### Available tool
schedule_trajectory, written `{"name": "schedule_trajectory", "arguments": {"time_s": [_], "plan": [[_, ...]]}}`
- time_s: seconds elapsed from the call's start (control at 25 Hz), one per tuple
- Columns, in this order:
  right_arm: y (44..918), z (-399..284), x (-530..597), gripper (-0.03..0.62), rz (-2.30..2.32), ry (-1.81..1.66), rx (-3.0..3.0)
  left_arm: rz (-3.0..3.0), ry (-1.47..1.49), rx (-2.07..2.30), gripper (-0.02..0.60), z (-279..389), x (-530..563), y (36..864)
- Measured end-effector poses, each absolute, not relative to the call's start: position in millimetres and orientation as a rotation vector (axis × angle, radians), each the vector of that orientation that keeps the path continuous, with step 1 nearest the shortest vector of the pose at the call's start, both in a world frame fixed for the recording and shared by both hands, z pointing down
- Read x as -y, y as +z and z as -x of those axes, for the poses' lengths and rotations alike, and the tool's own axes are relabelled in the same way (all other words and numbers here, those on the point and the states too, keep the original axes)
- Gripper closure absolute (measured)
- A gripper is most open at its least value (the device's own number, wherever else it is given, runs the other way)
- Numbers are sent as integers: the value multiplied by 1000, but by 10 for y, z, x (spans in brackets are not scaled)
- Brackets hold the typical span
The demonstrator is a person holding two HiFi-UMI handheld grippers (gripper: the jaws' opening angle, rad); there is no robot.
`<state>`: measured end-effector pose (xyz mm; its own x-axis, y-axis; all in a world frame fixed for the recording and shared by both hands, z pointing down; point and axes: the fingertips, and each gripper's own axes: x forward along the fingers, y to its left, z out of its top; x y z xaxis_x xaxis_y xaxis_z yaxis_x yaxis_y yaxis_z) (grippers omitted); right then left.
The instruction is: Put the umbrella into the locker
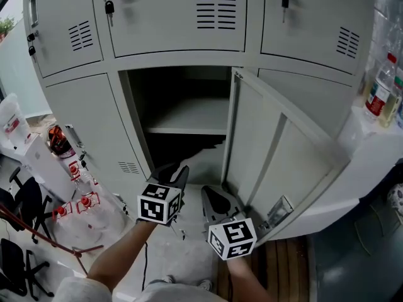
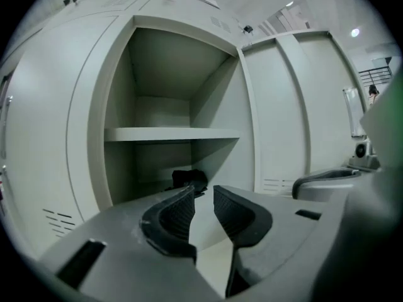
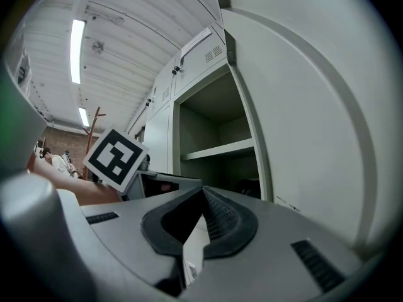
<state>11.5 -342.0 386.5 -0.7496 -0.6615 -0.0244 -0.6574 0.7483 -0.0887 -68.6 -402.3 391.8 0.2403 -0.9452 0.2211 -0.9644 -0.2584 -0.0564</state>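
The locker (image 1: 182, 115) in front of me stands with its door (image 1: 277, 162) swung out to the right. A black umbrella (image 1: 189, 154) lies on the floor of the lower compartment, under the shelf (image 1: 189, 121). It also shows as a dark bundle (image 2: 187, 178) in the left gripper view, beyond my jaws. My left gripper (image 1: 181, 172) hovers just outside the opening, its jaws a narrow gap apart (image 2: 203, 190) and holding nothing. My right gripper (image 1: 213, 197) sits beside the door's inner face, its jaws (image 3: 203, 191) shut with nothing in them.
Closed lockers with keys (image 1: 109, 7) in their locks surround the open one. A white counter (image 1: 371, 137) with bottles (image 1: 380, 93) stands at the right. At the left are office chairs (image 1: 25, 203), a white box and red-capped bottles (image 1: 85, 203) on the floor.
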Motion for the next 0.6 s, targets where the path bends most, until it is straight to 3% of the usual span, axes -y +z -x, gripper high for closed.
{"name": "schedule_trajectory", "arguments": {"time_s": [0.6], "plan": [[3761,177,3330,591,1193,-120,-2838,-2442,118,1831,497,1073,3526,3807]]}}
